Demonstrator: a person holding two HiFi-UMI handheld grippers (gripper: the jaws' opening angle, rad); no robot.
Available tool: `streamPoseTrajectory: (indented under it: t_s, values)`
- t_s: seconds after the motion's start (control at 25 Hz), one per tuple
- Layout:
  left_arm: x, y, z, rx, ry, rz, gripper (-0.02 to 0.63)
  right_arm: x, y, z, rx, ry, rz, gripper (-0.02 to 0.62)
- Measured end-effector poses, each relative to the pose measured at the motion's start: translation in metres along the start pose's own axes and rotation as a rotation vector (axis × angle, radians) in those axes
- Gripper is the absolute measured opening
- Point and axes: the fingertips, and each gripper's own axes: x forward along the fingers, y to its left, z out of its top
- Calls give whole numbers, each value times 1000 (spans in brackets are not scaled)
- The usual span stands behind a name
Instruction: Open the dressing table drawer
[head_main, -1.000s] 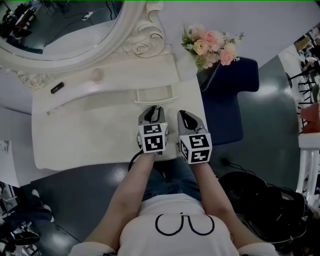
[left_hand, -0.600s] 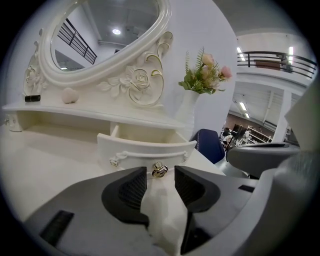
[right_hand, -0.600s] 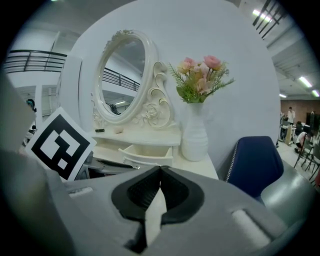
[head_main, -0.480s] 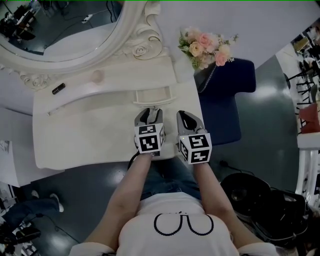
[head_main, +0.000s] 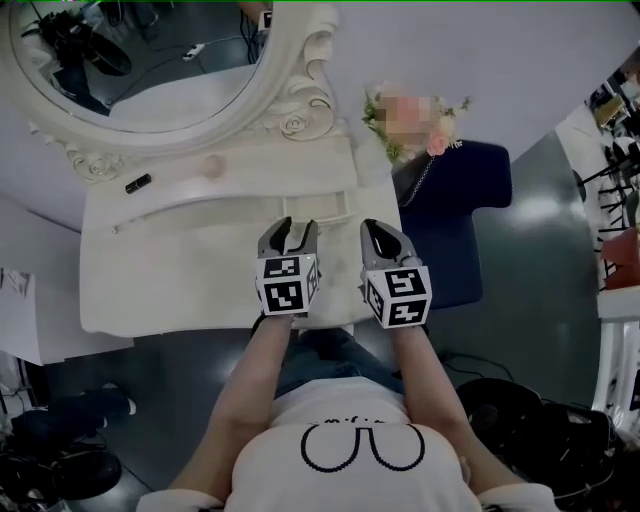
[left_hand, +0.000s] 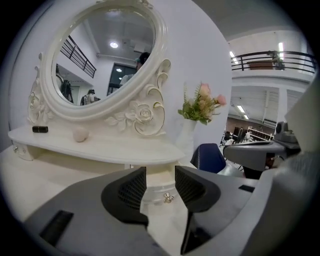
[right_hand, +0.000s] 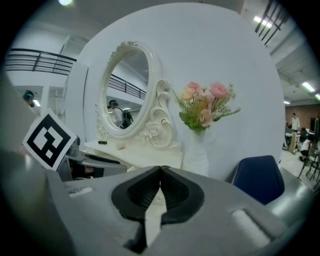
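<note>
Left gripper (left_hand: 160, 176) has its jaws wide apart with nothing pinched; you can just spot the little metal knob (left_hand: 168, 198) through the gap, clear of both pads. Right gripper (right_hand: 160, 172) is closed up tip to tip, empty. Both hover side by side over the white dressing table (head_main: 170, 270). The drawer (head_main: 322, 206) sits just ahead of them under the curved shelf (head_main: 270, 160), sticking out enough that its open top shows from above. Big oval mirror (head_main: 150, 60) is behind, with flowers (left_hand: 202, 106) and a blue chair (head_main: 455, 215) off to the right.
</note>
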Motion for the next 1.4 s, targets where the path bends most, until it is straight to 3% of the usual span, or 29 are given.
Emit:
streamPoseTrajectory:
  t_s: [0.4,0.6,0.72,0.88,1.04,1.08,1.12,1.4]
  values:
    - [-45,-15,100,211,-266,-28,176,-35,-10,92,-157,-200,-10,0]
    - [-73,-15,154,206,-404,-33,176,-63,-7,153,-159,-353,2,0]
    - [-89,-20,181,250,-453,-70,173,-81,-2,183,-163,-426,20,0]
    - [-109,-22,210,331,-512,-92,167,-98,1,213,-219,-492,16,0]
    - [-124,-15,232,342,-582,-66,166,-104,-1,225,-253,-516,-2,0]
    - [-128,-13,236,336,-603,-57,104,-106,-1,227,-257,-519,-3,0]
    - [-132,-12,240,326,-625,-49,-3,-107,-1,230,-262,-524,-5,0]
    - [-139,-17,253,334,-676,-64,-3,-115,-4,242,-260,-577,-12,0]
